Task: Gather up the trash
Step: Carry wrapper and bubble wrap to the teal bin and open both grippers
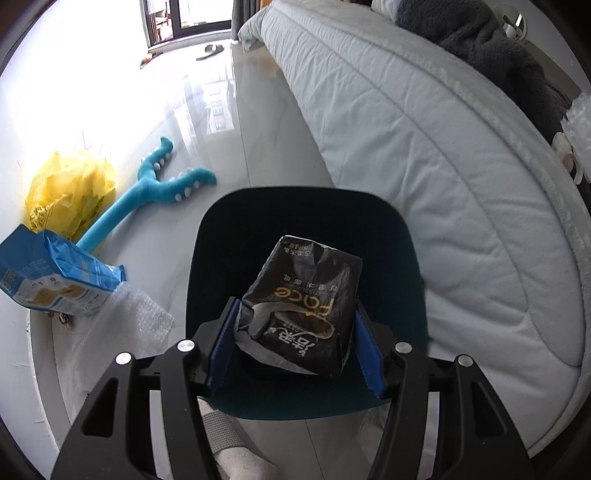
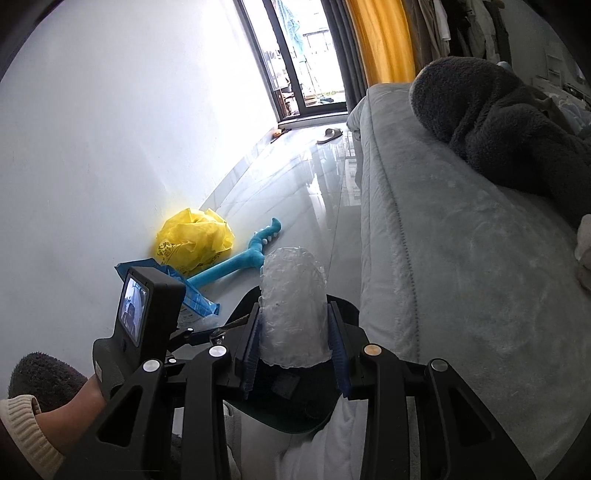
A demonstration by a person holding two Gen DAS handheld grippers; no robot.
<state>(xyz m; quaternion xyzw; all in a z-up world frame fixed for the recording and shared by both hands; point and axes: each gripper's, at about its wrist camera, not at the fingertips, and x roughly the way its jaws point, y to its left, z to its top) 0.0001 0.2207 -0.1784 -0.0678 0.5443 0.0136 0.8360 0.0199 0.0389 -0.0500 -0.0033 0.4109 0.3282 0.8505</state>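
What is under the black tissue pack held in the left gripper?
Below the black tissue pack is a dark teal bin; the pack and left gripper cover most of its inside.

Tissue pack (image 1: 306,306) on chair (image 1: 221,236) beside bed (image 1: 424,155)

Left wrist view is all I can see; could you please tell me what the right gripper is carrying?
Observer: The right gripper has a roll of bubble wrap clamped between its fingers.
Operator: Thank you. Is it near the bin?
Observer: Yes, the bin shows just behind and beneath the bubble wrap.
Operator: Is there anything by the door that I miss?
Observer: A yellow curtain hangs to the right of it.
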